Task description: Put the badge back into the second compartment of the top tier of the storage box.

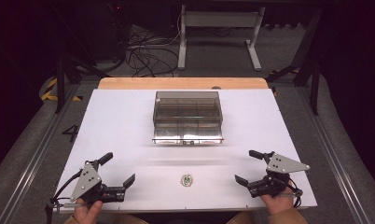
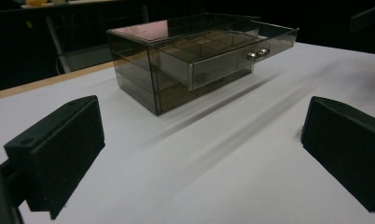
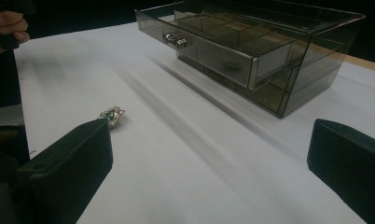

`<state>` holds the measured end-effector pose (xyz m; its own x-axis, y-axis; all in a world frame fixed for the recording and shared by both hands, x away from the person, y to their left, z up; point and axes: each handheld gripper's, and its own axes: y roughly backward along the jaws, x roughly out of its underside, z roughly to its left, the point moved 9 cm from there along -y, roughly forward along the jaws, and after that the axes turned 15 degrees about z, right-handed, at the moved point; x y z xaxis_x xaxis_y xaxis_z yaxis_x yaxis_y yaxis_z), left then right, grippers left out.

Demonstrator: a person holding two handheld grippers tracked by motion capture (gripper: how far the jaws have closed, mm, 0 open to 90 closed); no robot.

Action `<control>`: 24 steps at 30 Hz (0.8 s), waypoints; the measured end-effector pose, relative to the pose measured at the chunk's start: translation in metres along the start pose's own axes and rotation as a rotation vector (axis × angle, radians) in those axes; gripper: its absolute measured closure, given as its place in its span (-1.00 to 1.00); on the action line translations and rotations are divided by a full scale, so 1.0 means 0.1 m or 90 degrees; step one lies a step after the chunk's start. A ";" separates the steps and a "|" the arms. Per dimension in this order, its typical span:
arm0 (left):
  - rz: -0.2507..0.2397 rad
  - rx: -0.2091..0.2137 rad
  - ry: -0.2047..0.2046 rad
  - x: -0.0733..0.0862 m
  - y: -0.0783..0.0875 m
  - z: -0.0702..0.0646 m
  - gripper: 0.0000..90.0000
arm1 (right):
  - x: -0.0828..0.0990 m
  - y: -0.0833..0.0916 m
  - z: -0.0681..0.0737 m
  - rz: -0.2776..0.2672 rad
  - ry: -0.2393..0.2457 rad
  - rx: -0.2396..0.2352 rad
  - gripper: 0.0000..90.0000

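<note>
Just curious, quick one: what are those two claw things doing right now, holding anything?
Left gripper: jaws wide open, holding nothing.
Right gripper: jaws wide open, holding nothing; the small brooch lies untouched between the two.

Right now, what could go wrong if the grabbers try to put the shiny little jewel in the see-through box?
The jewel is tiny and lies flat on the white table, so the wide-open right gripper might nudge it away instead of pinching it. The left gripper is open too. The drawer of the clear box is pulled out and split into small compartments; a clumsy drop could miss or push the box.
</note>
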<state>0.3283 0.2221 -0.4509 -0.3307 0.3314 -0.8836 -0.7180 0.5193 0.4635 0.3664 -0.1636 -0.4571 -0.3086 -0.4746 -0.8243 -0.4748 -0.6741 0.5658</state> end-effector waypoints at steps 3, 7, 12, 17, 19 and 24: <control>-0.001 -0.006 0.001 0.00 0.01 0.01 -0.99 | 0.00 0.00 0.00 0.001 -0.003 -0.001 -0.98; 0.007 -0.012 -0.003 0.01 0.02 0.02 -0.99 | 0.00 0.00 0.01 0.001 0.000 -0.004 -0.95; 0.004 -0.015 0.003 0.01 0.04 0.03 -0.99 | -0.01 -0.01 0.02 0.001 0.003 -0.005 -0.95; 0.008 -0.021 -0.001 0.02 0.03 0.04 -0.99 | -0.01 -0.02 0.02 0.003 0.004 -0.006 -0.95; 0.008 -0.022 -0.002 0.02 0.04 0.04 -0.99 | -0.01 -0.01 0.02 0.002 0.004 -0.006 -0.95; 0.012 -0.020 -0.007 0.02 0.04 0.03 -0.99 | -0.01 -0.02 0.03 0.005 0.003 -0.006 -0.95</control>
<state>0.3266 0.2278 -0.4508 -0.3373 0.3501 -0.8739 -0.7311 0.4874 0.4774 0.3654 -0.1606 -0.4571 -0.3084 -0.4825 -0.8198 -0.4650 -0.6754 0.5724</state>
